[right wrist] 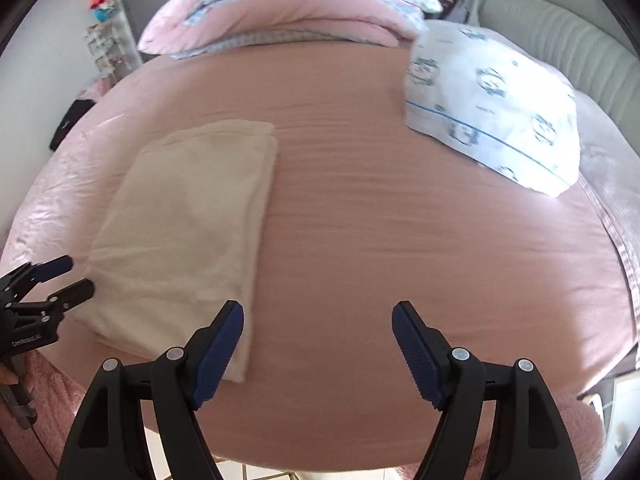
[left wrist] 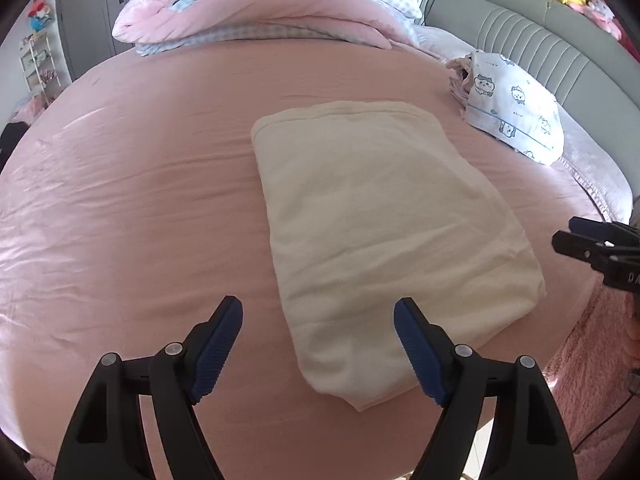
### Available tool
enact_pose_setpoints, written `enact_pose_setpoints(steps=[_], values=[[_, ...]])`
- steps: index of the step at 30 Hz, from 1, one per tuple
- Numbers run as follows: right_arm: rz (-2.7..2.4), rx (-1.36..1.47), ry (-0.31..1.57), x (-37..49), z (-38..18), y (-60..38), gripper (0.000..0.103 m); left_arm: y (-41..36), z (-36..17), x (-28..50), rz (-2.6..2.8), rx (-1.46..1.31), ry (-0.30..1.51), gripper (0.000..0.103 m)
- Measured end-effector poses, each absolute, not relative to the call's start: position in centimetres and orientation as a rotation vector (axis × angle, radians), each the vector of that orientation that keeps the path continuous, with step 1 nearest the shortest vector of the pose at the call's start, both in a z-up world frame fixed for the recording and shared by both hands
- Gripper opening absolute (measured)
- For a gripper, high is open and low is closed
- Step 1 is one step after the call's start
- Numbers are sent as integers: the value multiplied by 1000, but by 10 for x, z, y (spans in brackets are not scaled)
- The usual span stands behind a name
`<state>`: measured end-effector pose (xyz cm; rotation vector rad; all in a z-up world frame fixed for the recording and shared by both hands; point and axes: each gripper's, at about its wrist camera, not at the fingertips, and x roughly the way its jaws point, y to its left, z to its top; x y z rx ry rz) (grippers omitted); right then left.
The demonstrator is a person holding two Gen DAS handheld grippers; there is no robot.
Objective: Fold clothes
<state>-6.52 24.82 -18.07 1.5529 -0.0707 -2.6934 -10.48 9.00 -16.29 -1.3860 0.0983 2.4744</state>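
**Left wrist and right wrist views: cream garment folded, both grippers empty**

Left wrist view, nearest the lens: the left gripper hangs above the near edge of the bed with its jaws spread wide and nothing between the blue pads. The near corner of the cream garment shows in the gap below the jaws, but the pads do not press on it. In the right wrist view the right gripper is likewise spread wide and empty, over bare pink sheet just right of the garment.

Just beyond the grippers, the cream garment lies flat on the sheet as a compact rectangle with its long side running from near to far. Its edges look stacked and fairly square, and a doubled fold shows along the far end. No sleeve or loose flap sticks out from it. I judge that this piece is folded, or within one last fold or a smoothing pass of done.

Farther on and to the right, a white cloth with a blue cartoon print sits near the grey headboard, well apart from the cream garment. It looks like a folded bundle, but whether it is a finished garment or a pillow I cannot tell.

At the far end of the bed a pink and checked quilt lies heaped.

No unfolded clothing shows on the bed. What is left, as far as can be judged, is to set the cream piece aside with the other bundle, or to fetch another garment from out of view.
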Motion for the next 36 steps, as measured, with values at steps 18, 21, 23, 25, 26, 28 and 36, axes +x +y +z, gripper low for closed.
enact_pose_setpoints(steps=[18, 21, 23, 25, 26, 28, 36], values=[[-2580, 1565, 255, -71, -199, 188, 78, 44, -167, -96, 2437, -1426, -121, 78], [-2567, 1605, 204, -79, -207, 189, 78, 67, -171, -84, 2332, -1415, -19, 78], [-2556, 1628, 154, -79, -208, 190, 78, 82, -175, -77, 2267, -1426, 63, 78], [-2561, 1639, 133, -79, -209, 191, 78, 89, -182, -71, 2255, -1446, 136, 78], [-2566, 1646, 128, -76, -209, 192, 78, 91, -186, -69, 2272, -1453, 174, 78], [-2571, 1651, 98, -75, -206, 195, 78, 93, -191, -72, 2320, -1459, 160, 78], [-2548, 1522, 48, -77, -189, 158, 78, 94, -194, -68, 2516, -1419, 99, 67]])
